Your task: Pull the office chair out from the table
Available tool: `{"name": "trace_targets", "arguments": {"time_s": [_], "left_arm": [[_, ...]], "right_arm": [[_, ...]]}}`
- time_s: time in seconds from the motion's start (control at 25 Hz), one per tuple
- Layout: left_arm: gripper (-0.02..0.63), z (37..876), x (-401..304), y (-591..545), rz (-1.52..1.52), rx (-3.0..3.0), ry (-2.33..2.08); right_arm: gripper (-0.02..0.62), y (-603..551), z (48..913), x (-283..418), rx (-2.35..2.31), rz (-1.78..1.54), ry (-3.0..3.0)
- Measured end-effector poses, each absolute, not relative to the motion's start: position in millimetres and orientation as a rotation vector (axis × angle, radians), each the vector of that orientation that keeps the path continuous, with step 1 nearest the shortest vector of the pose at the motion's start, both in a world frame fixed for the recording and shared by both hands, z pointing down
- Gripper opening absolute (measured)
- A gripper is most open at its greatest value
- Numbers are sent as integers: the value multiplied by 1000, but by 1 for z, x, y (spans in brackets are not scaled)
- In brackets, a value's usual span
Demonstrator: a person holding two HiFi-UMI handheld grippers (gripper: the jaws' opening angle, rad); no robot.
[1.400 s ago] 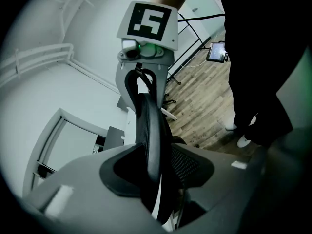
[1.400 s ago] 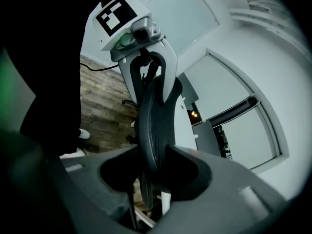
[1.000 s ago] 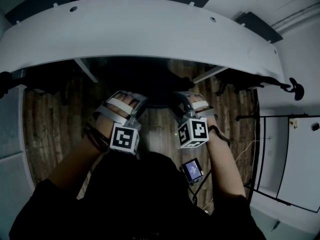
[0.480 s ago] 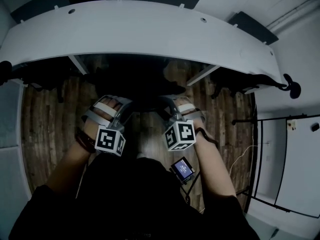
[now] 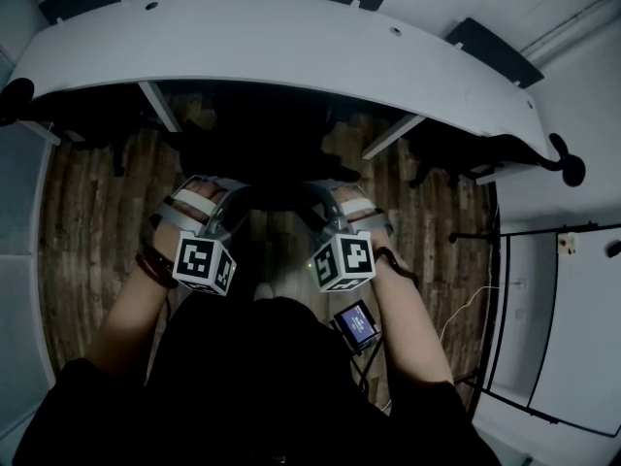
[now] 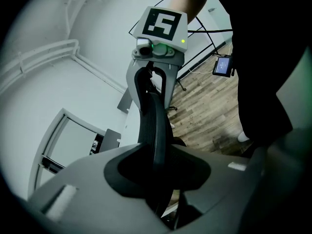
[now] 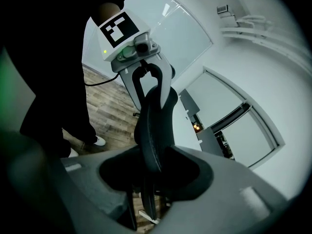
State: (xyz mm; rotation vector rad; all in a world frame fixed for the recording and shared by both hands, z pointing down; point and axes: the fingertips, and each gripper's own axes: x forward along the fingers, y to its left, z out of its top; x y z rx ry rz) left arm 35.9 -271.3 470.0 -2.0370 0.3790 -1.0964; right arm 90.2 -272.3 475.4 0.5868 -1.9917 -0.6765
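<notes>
1. I'm looking down at the white curved table [image 5: 291,47], which is filling the whole top of the head view. Everything beneath it is sitting in deep shadow.
2. The wood floor [image 5: 82,231] is showing on either side of my arms. My dark top is hiding the lower middle of it.
3. The office chair [image 5: 257,153] is sitting partly tucked under the near edge of the table, between the table legs. It's black on black, so I'm not making out the seat or base at all. Only the backrest rim [image 6: 155,126] is reading clearly.
4. Dark shapes [image 5: 456,153] are lurking under the table off to both sides. I honestly can't tell what they are.
5. The left gripper [image 5: 231,200] is clamping the backrest rim. In the left gripper view the rim is running straight through a narrow gap, with the jaws pressing on it from both sides.
6. The right gripper [image 5: 318,200] is doing the same just beside it on the rim, jaws closed onto the padded edge. Each gripper view is showing the other gripper further along the rim.
7. The left cube [image 5: 204,263] and right cube [image 5: 343,260] are covering most of my hands.
8. A little screen [image 5: 356,325] is glowing near my right forearm. Its text is too small to read.
</notes>
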Motion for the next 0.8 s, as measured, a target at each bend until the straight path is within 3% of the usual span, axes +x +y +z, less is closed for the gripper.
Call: {"name": "trace_targets", "arguments": {"time_s": [0.8], "left_arm": [[127, 469, 33, -102, -1109, -2077, 392]], "right_arm": [[173, -101, 474, 88, 608, -646, -1996]]}}
